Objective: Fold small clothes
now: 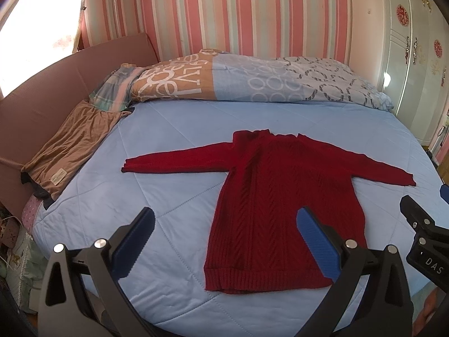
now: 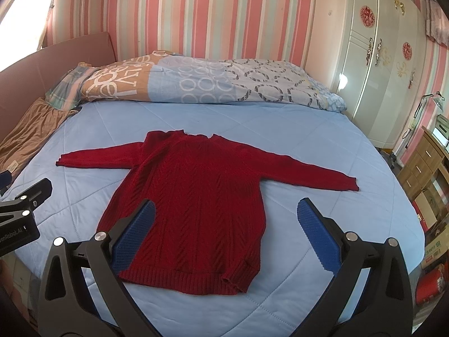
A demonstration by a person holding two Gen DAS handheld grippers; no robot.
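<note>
A small dark red knitted sweater (image 1: 280,196) lies flat on the light blue quilt, sleeves spread to both sides, hem toward me. My left gripper (image 1: 224,219) hovers open above the hem's left half, its blue pads wide apart and empty. In the right wrist view the same sweater (image 2: 196,196) fills the middle, and my right gripper (image 2: 226,210) hangs open over the hem's right half, holding nothing. Each gripper shows at the edge of the other's view: the right gripper (image 1: 421,224) at far right, the left gripper (image 2: 25,205) at far left.
A folded patterned duvet (image 1: 252,78) lies along the head of the bed (image 1: 168,129). A brown garment (image 1: 73,146) sits at the bed's left edge by a cardboard sheet (image 1: 56,84). A white wardrobe (image 2: 378,70) and wooden drawers (image 2: 423,165) stand to the right.
</note>
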